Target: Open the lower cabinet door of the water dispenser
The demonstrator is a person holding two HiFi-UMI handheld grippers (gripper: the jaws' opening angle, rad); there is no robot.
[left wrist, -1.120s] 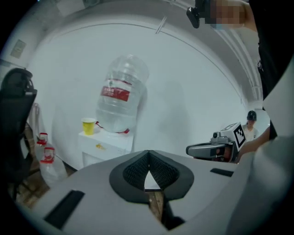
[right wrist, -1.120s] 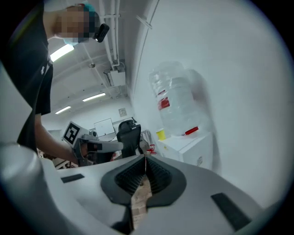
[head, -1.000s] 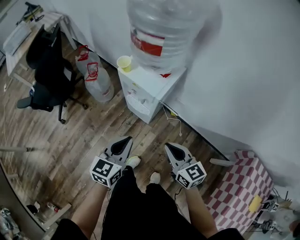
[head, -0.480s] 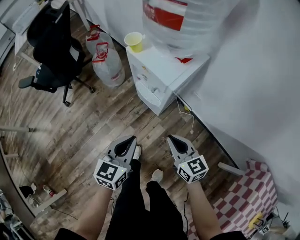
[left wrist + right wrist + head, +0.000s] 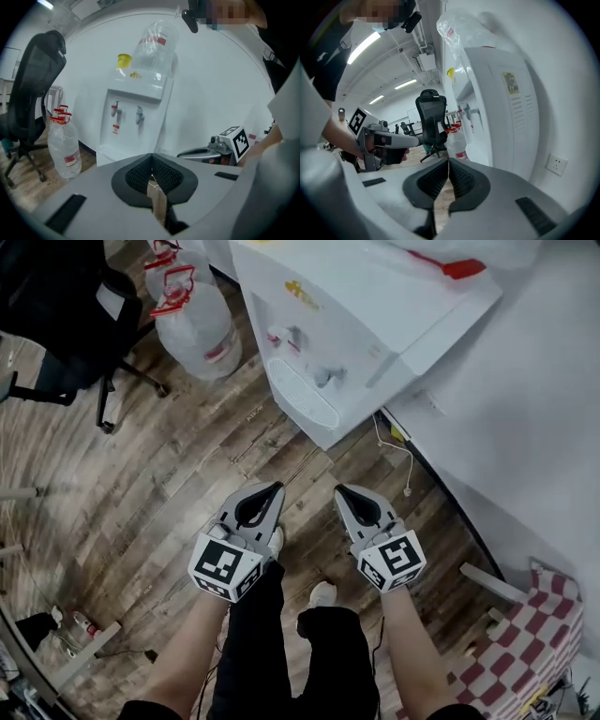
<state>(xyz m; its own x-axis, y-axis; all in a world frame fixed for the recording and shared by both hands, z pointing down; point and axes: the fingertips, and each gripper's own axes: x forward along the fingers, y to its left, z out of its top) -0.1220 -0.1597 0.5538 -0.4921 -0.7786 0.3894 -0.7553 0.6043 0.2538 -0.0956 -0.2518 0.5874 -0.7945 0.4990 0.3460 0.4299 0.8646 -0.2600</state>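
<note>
**Both jaws closed, dispenser ahead of me on the floor**

Head view: I hold my left gripper (image 5: 277, 489) and my right gripper (image 5: 340, 490) side by side over the wooden floor (image 5: 141, 474), both pointing toward the water dispenser (image 5: 366, 315). Neither touches it; a strip of bare floor lies between their tips and its base. The dispenser stands on the floor against the white wall, with its two taps and its drip tray (image 5: 302, 395) facing me. The lower front under the tray shows only as a narrow band from this steep angle, so I cannot make out the cabinet door. Left of the dispenser stand two clear water bottles (image 5: 192, 324) with red handles, and farther left a black office chair (image 5: 56, 306). A thin white cable (image 5: 394, 442) hangs by the dispenser's right corner.

Left gripper view: my jaws are pressed together with nothing between them. Above them I see the dispenser's front, with a yellow cup (image 5: 124, 60) and a big clear bottle (image 5: 157, 44) on top. My own gripper body hides the lower front.

Right gripper view: these jaws are together too, and empty. The dispenser's side panel fills the right, with a wall socket (image 5: 556, 164) beside it.
</note>
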